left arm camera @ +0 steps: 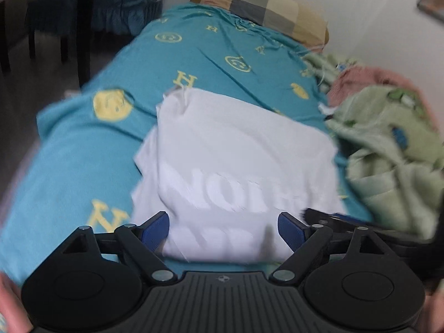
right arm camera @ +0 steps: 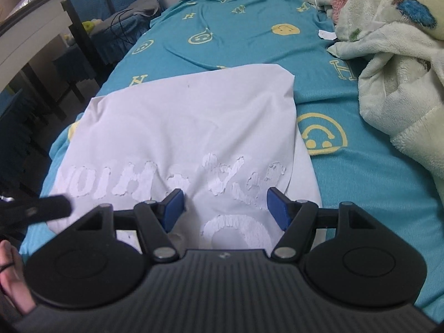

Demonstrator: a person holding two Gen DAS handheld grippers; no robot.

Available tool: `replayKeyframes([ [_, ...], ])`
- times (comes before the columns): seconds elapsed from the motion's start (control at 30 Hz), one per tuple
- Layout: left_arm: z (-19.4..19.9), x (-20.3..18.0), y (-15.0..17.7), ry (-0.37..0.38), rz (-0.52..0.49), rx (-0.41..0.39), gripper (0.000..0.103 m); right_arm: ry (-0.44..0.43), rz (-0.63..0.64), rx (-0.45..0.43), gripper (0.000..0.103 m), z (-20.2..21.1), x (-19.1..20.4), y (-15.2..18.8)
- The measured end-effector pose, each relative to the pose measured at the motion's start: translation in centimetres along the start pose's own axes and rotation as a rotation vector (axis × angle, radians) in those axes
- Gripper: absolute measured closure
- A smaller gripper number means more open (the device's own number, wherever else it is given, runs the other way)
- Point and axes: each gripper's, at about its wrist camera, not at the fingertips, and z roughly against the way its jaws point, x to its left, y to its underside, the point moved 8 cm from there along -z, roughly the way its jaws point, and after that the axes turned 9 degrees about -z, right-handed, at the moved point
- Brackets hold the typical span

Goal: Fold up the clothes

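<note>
Both my left gripper (left arm camera: 223,229) and right gripper (right arm camera: 224,208) fingers spread empty over the partly folded white shirt (right arm camera: 180,138) on the bed (right arm camera: 360,183); I'd pinch near-edge corners evenly before folding

White shirt (right arm camera: 177,127): raised white lettering across its near part, seen upside down, partly legible as "NOIH…" at left; the rest is too frayed to read. In the left wrist view it blurs to "NO…".
Teal bedsheet (right arm camera: 249,27): yellow letters "H" and "N" scattered among smiley faces. Nothing else is legible.
</note>
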Motion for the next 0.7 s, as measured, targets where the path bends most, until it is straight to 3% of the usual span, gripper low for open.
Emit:
replayKeyframes([
  [0.13, -0.2, 0.9, 1.4, 0.071, 0.161, 0.025, 0.013, 0.003, 0.002, 0.000, 0.035, 0.1, 0.1, 0.0],
  [0.37, -3.1, 3.6, 3.3, 0.158, 0.433, 0.138, 0.015, 0.004, 0.000, -0.001, 0.035, 0.1, 0.0, -0.1],
  [0.53, -3.8, 3.0, 3.4, 0.142, 0.404, 0.144, 0.015, 0.014, 0.007, -0.001, 0.035, 0.0, 0.2, 0.0],
  [0.7, -4.3, 4.0, 2.7, 0.127, 0.468, 0.070, 0.015, 0.013, 0.001, -0.001, 0.035, 0.0, 0.2, 0.0],
])
